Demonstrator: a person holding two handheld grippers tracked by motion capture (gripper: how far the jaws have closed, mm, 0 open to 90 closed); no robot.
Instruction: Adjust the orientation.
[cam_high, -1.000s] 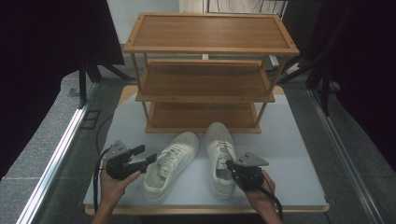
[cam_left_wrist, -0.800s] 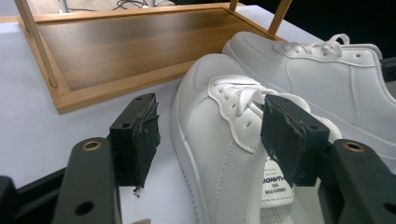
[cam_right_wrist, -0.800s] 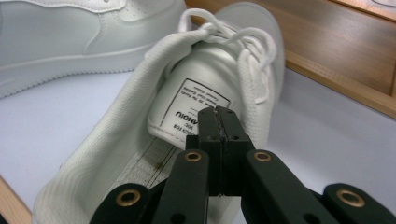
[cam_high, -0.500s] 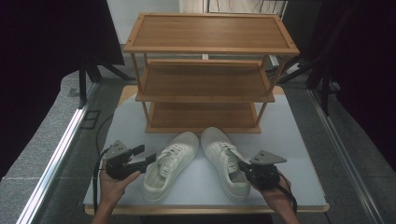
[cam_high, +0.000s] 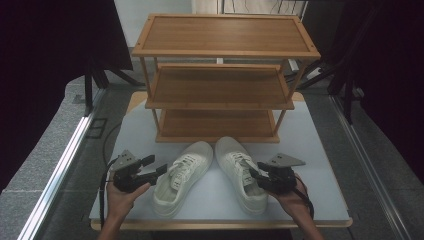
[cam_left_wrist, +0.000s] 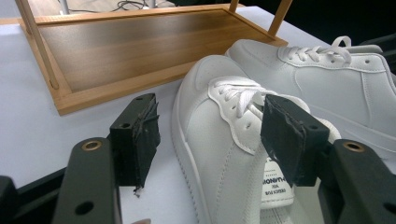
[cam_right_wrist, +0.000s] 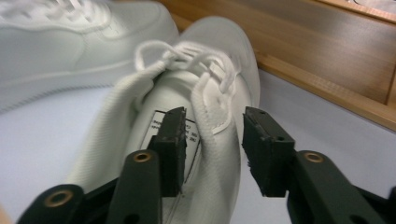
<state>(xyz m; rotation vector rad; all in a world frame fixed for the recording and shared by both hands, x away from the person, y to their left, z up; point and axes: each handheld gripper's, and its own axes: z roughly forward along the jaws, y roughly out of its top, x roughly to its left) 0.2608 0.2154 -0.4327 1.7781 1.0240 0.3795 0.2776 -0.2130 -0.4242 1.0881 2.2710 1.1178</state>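
Pair of white lace-up sneakers: left shoe (cam_high: 181, 176) and right shoe (cam_high: 243, 172), both flat on the pale tabletop (cam_high: 325, 150), toes toward the three-tier wooden shoe rack (cam_high: 222, 75). Not yet shelved; all tiers bare.

Left gripper (cam_high: 159, 170): released, jaws wide, just beside left shoe.

Right gripper (cam_high: 256, 174): jaws just been opening, straddling right shoe's collar wall, pads not pressing.

Clearance: lowest tier close ahead, posts flanking; table edge near heels.

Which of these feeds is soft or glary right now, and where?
Right gripper view: far shoe smeared, near shoe slightly soft. Left gripper view: sharp, mild sheen on the shelf board. High view: evenly lit table, surroundings dark.
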